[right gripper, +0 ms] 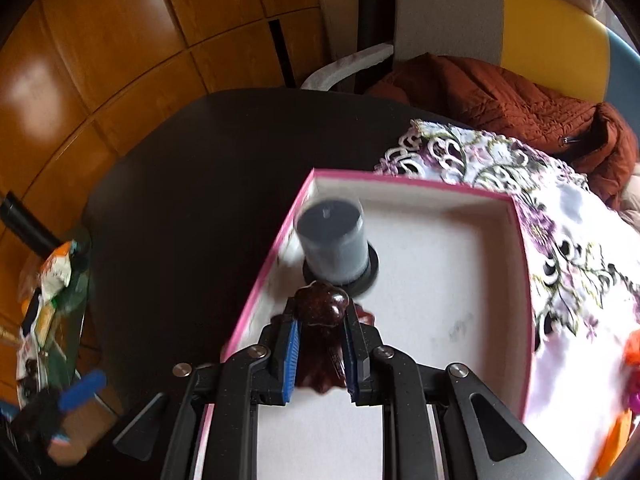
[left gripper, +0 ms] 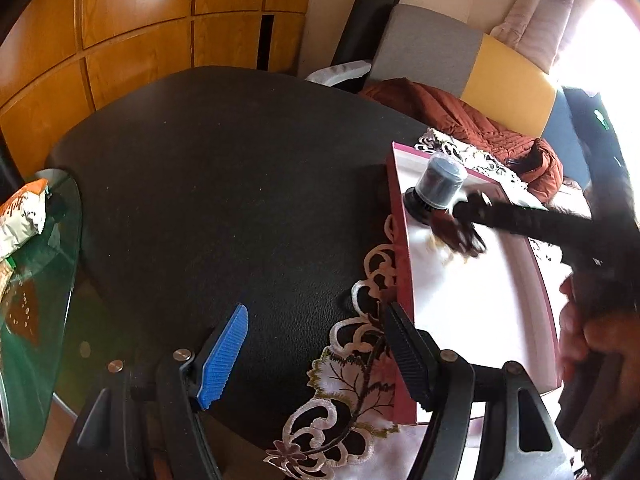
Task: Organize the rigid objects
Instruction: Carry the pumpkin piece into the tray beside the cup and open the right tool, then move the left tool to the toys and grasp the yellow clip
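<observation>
A pink-rimmed box [right gripper: 520,280] with a white floor lies on an embroidered cloth [right gripper: 568,248] on a black table. A dark grey cylinder [right gripper: 334,240] on a black round base stands in the box's far left corner. My right gripper [right gripper: 320,344] is shut on a dark red glossy figurine [right gripper: 322,312], held inside the box just in front of the cylinder. In the left wrist view the right gripper [left gripper: 464,220] reaches into the box [left gripper: 404,264] beside the cylinder [left gripper: 438,188]. My left gripper [left gripper: 316,360] is open and empty over the table's near edge, left of the box.
The black table [left gripper: 208,184] spreads left of the box. A glass side table [left gripper: 40,300] with snack packets stands at far left. A rust-red jacket [right gripper: 520,108] lies on a sofa behind. Orange objects [right gripper: 632,348] sit at the right edge on the cloth.
</observation>
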Action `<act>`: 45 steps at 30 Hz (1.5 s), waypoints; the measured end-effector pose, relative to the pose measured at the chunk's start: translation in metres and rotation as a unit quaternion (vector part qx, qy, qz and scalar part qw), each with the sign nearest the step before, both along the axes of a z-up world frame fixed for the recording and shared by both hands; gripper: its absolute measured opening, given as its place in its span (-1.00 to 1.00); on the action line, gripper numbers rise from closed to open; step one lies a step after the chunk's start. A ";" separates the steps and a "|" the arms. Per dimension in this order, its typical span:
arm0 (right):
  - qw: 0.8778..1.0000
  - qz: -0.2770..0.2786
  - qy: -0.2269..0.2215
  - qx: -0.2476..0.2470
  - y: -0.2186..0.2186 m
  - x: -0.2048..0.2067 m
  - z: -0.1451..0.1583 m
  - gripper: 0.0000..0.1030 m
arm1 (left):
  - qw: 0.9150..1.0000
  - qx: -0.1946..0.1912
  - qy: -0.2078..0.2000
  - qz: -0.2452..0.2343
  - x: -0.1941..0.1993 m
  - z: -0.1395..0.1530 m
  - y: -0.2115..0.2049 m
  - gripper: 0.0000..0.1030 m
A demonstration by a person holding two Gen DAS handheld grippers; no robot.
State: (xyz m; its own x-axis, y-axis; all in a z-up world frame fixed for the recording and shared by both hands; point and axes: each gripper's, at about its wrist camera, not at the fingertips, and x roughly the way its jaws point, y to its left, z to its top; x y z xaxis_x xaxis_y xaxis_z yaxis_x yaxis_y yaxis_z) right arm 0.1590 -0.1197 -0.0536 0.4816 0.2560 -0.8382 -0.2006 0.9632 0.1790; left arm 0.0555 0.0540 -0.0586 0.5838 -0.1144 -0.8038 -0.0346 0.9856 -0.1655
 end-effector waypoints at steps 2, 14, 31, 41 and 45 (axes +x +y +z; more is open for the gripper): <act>1.000 0.003 -0.005 -0.009 0.007 0.006 -0.001 -0.63 | 1.000 0.003 -0.003 0.001 0.000 0.000 0.001 0.38; 1.000 0.021 -0.005 -0.011 0.009 -0.010 0.000 0.04 | 1.000 0.003 -0.007 0.008 0.001 0.000 0.001 0.38; 0.998 -0.011 -0.056 -0.007 -0.019 -0.055 0.030 0.62 | 1.000 0.010 -0.024 -0.014 -0.017 0.012 -0.010 0.38; 0.996 -0.024 -0.089 -0.014 -0.053 -0.087 0.051 0.78 | 0.999 0.010 -0.032 -0.035 -0.022 0.019 -0.019 0.38; 0.994 -0.050 -0.098 -0.020 -0.084 -0.098 0.057 0.81 | 0.998 0.005 -0.028 -0.048 -0.022 0.019 -0.026 0.38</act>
